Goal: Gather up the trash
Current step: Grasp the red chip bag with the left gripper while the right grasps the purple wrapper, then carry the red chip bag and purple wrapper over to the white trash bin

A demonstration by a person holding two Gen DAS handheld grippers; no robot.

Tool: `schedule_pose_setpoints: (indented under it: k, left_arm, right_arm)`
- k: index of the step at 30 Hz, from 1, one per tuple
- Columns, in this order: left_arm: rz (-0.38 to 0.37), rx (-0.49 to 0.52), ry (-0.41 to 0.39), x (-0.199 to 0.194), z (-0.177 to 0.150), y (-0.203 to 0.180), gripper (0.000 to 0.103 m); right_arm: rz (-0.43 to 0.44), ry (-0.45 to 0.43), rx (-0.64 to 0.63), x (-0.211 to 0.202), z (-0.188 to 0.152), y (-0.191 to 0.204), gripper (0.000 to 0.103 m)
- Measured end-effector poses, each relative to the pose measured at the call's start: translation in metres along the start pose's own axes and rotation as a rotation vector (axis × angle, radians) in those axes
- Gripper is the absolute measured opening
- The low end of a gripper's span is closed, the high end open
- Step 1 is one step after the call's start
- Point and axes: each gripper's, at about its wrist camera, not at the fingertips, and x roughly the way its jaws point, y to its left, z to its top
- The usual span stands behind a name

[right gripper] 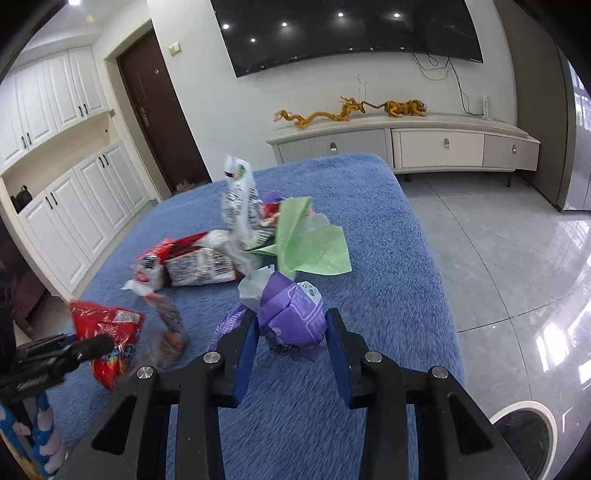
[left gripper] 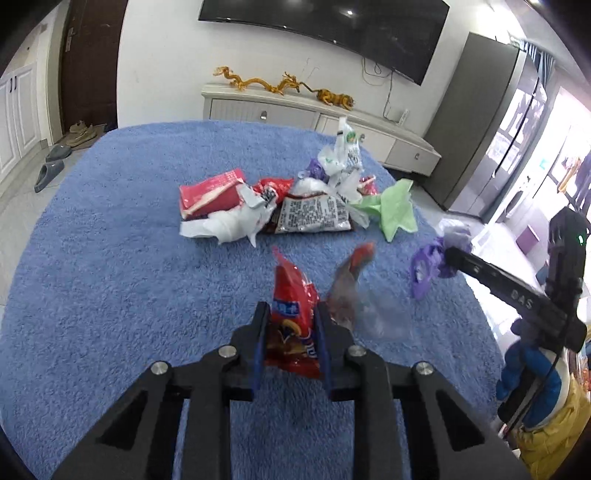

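My left gripper (left gripper: 291, 314) is shut on a red snack bag (left gripper: 293, 317), held above the blue towel-covered table (left gripper: 110, 277). A blurred clear and red wrapper (left gripper: 351, 288) hangs beside it, in the air. My right gripper (right gripper: 290, 325) is shut on a crumpled purple wrapper (right gripper: 291, 314); it also shows in the left wrist view (left gripper: 428, 266). A pile of trash lies mid-table: a red packet (left gripper: 210, 195), white crumpled plastic (left gripper: 229, 225), a silver printed packet (left gripper: 314, 218), a green bag (left gripper: 397, 208) and a tall white bag (left gripper: 345, 155).
A white TV cabinet (right gripper: 436, 147) with gold dragon figures (right gripper: 321, 114) stands behind the table under a wall TV (right gripper: 351, 33). Grey tiled floor (right gripper: 498, 258) lies right of the table. A round bin opening (right gripper: 524, 435) shows at lower right.
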Motion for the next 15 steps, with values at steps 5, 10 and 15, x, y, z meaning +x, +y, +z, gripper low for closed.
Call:
schedule_pose_setpoints:
  k: [5, 10, 15]
  left_arm:
    - [0.014, 0.016, -0.046, -0.025, -0.002, -0.002, 0.022]
    - [0.012, 0.016, -0.084, -0.048, 0.001, -0.007, 0.021]
    - [-0.038, -0.053, -0.072, -0.054, 0.010, 0.001, 0.023]
  right_arm:
    - [-0.007, -0.045, 0.021, -0.032, -0.001, 0.000, 0.034]
    - [-0.015, -0.084, 0.053, -0.063, -0.005, -0.009, 0.034]
    - [-0.024, -0.102, 0.081, -0.085, -0.013, -0.017, 0.034]
